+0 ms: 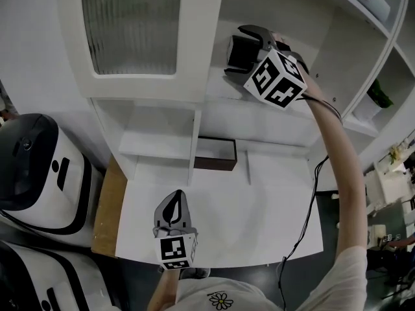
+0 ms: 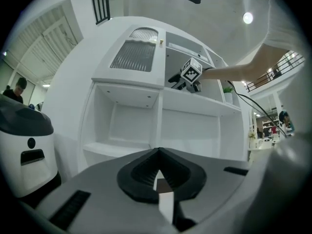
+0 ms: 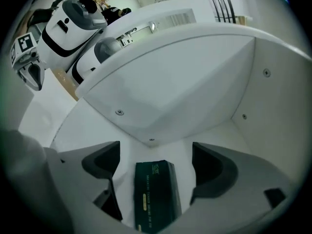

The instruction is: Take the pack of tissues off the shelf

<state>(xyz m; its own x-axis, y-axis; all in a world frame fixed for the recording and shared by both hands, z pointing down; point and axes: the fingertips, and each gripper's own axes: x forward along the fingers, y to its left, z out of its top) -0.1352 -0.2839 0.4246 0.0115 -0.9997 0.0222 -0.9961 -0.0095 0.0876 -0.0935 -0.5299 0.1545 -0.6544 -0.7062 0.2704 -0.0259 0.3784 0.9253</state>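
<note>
Left tongs (image 1: 174, 196) sit near, pinched together; right tongs (image 3: 155, 155) gape wide around the pack of tissues (image 3: 155, 194) on the far shelf (image 1: 272, 112).

Your head camera looks steeply down on the white panelled shelf unit (image 1: 201, 44). The left gripper camera faces its front from below. The right one sits close inside its upper compartment (image 1: 259, 5), which all three share.

white shirt (image 1: 340, 280), daisy print (image 1: 221, 300), grey left gripper (image 1: 175, 196)

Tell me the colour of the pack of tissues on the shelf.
Dark green pack of tissues; the right gripper view shows it best.
</note>
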